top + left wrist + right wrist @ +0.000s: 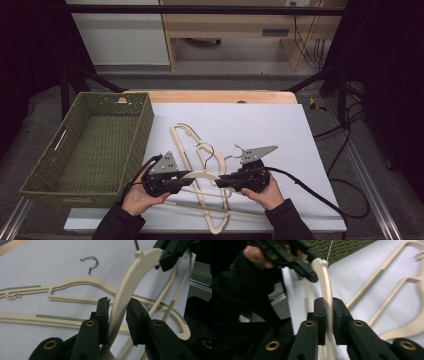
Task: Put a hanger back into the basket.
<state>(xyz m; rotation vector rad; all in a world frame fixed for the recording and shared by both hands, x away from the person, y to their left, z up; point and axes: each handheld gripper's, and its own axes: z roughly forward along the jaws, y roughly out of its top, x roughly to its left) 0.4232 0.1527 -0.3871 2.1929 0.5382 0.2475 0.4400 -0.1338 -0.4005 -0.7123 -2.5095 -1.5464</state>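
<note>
right fingers [327,315]: clenched on the cream hanger [325,277], pads pressed to both faces of its textured arm.
left fingers [117,315]: straddling the same hanger's other arm; near pad touches, far pad shows a gap, so not fully clamped yet.
right gripper [224,182]: comes in from the right, nose on the hanger's right shoulder.
left gripper [181,181]: comes in from the left, nose on the left shoulder, facing the other gripper.
held hanger [204,175]: lifted clear of the sheet between the two grippers, hook [206,150] pointing away from the person, over the near middle of the desk.
step, my read: two-handed lift of one hanger off the pile, probably bound for the basket.
do it well: close the left fingers fully before moving; keep both grips level so the arm doesn't twist; lift straight up so it can't snag the hangers underneath; swing left hook-first and clear the basket wall.
risk: thin curved arm could slip out of the loose left grip.
hangers: three I can count. One held, two lying on the sheet [280,130], one [180,137] angled toward the far left, one [220,220] near the front edge; they overlap, so a fourth could be hidden.
baskets: one, green woven basket [145,125], left of the sheet, nothing in it.
grippers: two.
desk [210,96]: wood edge visible past the white sheet.
</note>
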